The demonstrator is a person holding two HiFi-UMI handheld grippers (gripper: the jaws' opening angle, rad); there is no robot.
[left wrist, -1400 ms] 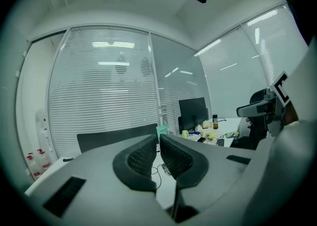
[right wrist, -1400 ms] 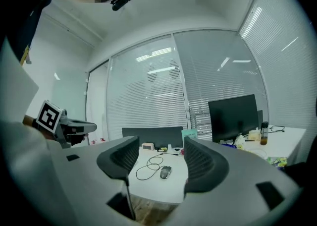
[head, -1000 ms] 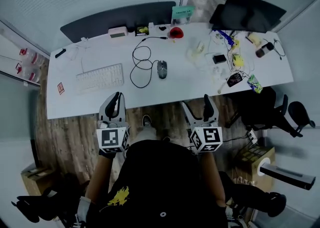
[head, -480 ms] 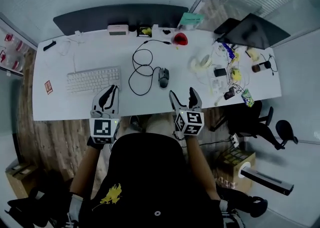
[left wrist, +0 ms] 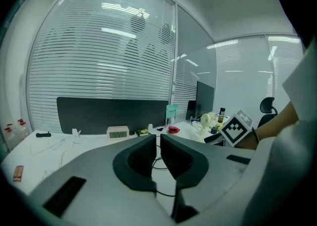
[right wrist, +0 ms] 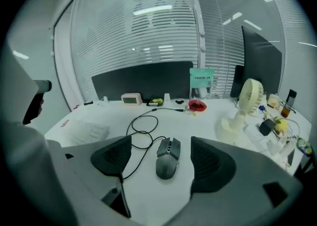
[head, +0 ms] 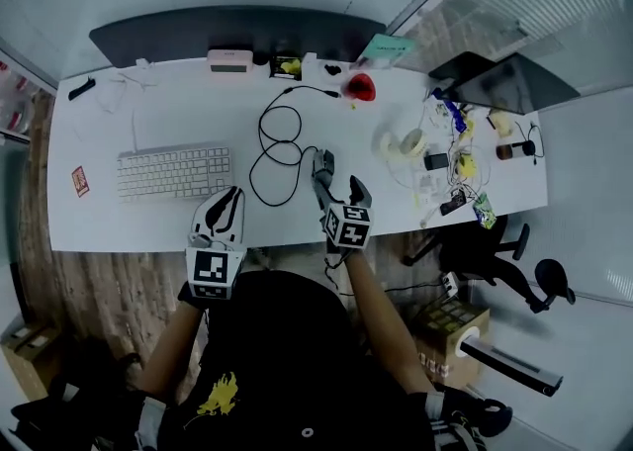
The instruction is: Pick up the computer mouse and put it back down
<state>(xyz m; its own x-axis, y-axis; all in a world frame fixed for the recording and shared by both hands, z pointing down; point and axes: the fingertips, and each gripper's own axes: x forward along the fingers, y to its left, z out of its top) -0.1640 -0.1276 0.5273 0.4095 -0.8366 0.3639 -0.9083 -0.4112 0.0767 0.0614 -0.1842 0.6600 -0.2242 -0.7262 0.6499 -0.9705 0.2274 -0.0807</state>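
Note:
The dark grey computer mouse (head: 323, 162) (right wrist: 168, 157) lies on the white desk (head: 148, 222), its black cable (head: 277, 157) looping away to the far side. My right gripper (head: 339, 185) (right wrist: 161, 153) is open, low over the desk, with one jaw on each side of the mouse and not touching it. My left gripper (head: 222, 208) (left wrist: 158, 151) hovers at the desk's near edge, to the left of the mouse, with only a thin slit between its jaws and nothing in them.
A white keyboard (head: 173, 172) lies left of the cable. A small desk fan (head: 406, 142) (right wrist: 247, 103) stands right of the mouse, with small clutter (head: 460, 157) beyond it. A clock (head: 229, 60), a red object (head: 361, 88) and a dark screen (head: 504, 83) line the back.
My right gripper has moved forward from off the desk's near edge and now straddles the mouse. The left gripper has stayed by the near edge. The mouse has not moved.

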